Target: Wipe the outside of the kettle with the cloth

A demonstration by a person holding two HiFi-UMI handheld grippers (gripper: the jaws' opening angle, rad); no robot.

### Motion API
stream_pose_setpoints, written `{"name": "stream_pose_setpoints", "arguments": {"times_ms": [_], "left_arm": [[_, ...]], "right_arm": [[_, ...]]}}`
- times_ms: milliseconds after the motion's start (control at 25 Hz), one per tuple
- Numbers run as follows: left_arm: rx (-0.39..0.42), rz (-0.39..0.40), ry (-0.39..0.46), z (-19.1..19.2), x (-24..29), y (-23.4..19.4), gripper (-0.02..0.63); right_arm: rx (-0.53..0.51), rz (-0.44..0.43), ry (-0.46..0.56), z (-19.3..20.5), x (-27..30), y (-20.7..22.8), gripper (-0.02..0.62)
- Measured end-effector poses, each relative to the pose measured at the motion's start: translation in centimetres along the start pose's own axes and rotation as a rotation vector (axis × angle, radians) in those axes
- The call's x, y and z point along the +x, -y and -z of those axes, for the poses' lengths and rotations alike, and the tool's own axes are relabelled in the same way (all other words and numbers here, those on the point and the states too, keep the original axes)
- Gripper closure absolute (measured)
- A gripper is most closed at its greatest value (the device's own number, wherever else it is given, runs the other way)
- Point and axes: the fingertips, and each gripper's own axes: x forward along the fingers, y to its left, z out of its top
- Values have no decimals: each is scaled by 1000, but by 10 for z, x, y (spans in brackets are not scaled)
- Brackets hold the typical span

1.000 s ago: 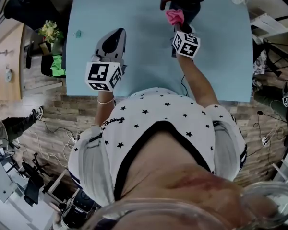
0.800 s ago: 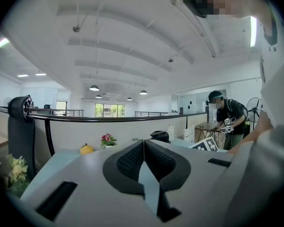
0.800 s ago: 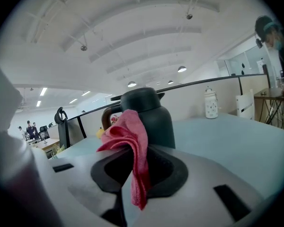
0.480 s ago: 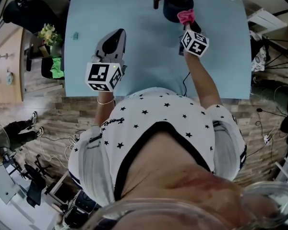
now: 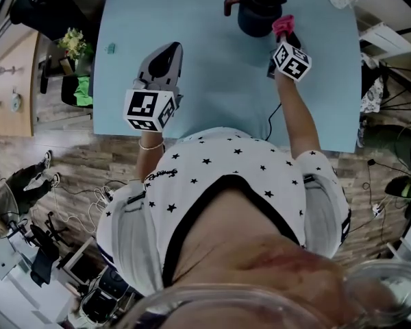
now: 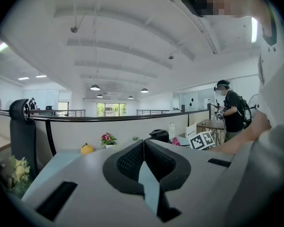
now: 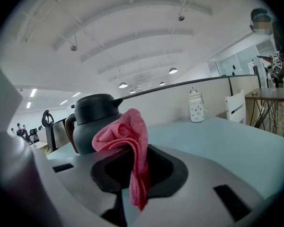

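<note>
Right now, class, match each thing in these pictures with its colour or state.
Things:
1. kettle
2. cloth
3. left gripper
4. table

Colours or states:
A. jaws together, nothing between them
B. pink, clamped in the right gripper
C. dark, standing upright
D. light blue

Pairs: 1-C, 2-B, 3-A, 4-D

right gripper [image 7: 135, 161]: clamped on pink cloth [image 7: 123, 132], bunched above jaws, tail hanging between | dark kettle [image 7: 91, 119]: just behind cloth, leftward, upright on table [image 7: 236, 145] | white jar [image 7: 195, 106]: at far table edge
</note>
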Motion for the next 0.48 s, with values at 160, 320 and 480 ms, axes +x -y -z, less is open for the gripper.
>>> {"name": "stream_pose_setpoints", "arguments": {"times_ms": [160,320,480], "left_arm": [[-3,-19,-17,4,0,-4,577],[-4,-25,-21,5,2,-6,577],[-3,-18,-18,3,4,-5,577]], "right_arm": [[9,14,-2,-1,9,11,528],[13,22,-5,-2,13,16,528],[21,38,4,-2,9,21,528]]}}
